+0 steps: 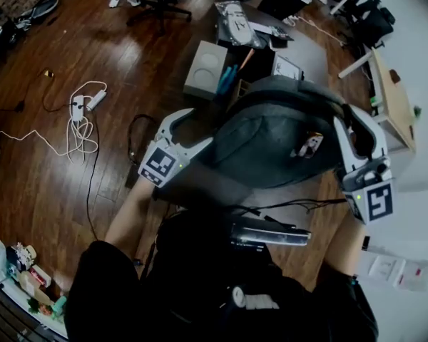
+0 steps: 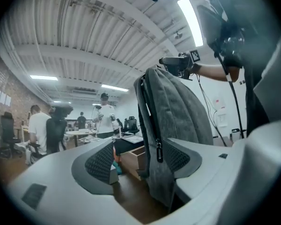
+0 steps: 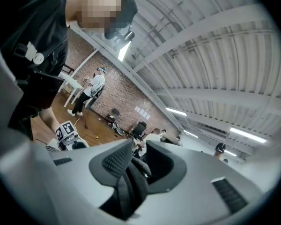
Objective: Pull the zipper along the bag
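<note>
Holds a grey backpack (image 1: pixel 271 137) upright on the wooden table (image 1: pixel 321 234), with one tool at each side of it.

With the right tool (image 1: pixel 355 128), nips a dark strap (image 3: pixel 131 182) at the top of the backpack: jaws almost together, both pads pressing on the fabric. Serves, most likely, as the anchor against the coming pull.

Presents the left tool (image 1: pixel 201 127) level to the side edge of the backpack, jaws wide apart, gripping nothing yet.

In the left gripper view, shows the zipper track (image 2: pixel 146 109) as a dark line with its long axis vertical, running from low on the edge up towards the top, where the right tool holds.

Lower on this track, between the open jaws, hangs the zipper pull (image 2: pixel 158 152): just beside the pad at that view's right (image 2: pixel 178 157), well apart from the other pad (image 2: pixel 100 163). Cannot tell whether it touches the near pad.

Makes the left tool clearly the nearer one. Calls next, by judgement, for closing on the small pull and then drawing along the track. Risks catching the fabric edge instead of the pull.
</note>
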A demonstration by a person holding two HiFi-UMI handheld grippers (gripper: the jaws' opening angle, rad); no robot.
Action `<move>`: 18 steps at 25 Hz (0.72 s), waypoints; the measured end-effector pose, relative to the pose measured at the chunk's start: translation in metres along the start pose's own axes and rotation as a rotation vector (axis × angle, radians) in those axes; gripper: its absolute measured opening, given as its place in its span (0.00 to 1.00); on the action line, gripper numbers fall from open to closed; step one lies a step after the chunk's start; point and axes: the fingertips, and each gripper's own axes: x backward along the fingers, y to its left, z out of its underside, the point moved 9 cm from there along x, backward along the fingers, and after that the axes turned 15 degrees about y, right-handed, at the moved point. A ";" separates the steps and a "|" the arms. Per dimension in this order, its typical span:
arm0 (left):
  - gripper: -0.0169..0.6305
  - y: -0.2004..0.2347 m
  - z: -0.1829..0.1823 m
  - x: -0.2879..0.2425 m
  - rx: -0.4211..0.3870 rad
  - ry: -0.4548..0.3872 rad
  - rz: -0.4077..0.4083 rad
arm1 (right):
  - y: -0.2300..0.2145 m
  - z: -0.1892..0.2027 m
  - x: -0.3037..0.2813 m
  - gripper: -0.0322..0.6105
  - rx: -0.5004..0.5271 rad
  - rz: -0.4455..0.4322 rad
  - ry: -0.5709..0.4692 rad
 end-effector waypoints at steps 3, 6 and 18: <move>0.49 -0.008 0.009 -0.011 -0.036 0.024 -0.046 | -0.002 0.002 -0.004 0.24 -0.021 0.003 0.017; 0.42 -0.013 0.013 -0.012 -0.047 0.012 -0.017 | -0.012 0.008 0.007 0.24 -0.088 -0.007 0.001; 0.34 -0.027 0.010 -0.029 -0.217 0.044 -0.245 | -0.041 0.073 0.034 0.24 -0.355 0.135 0.023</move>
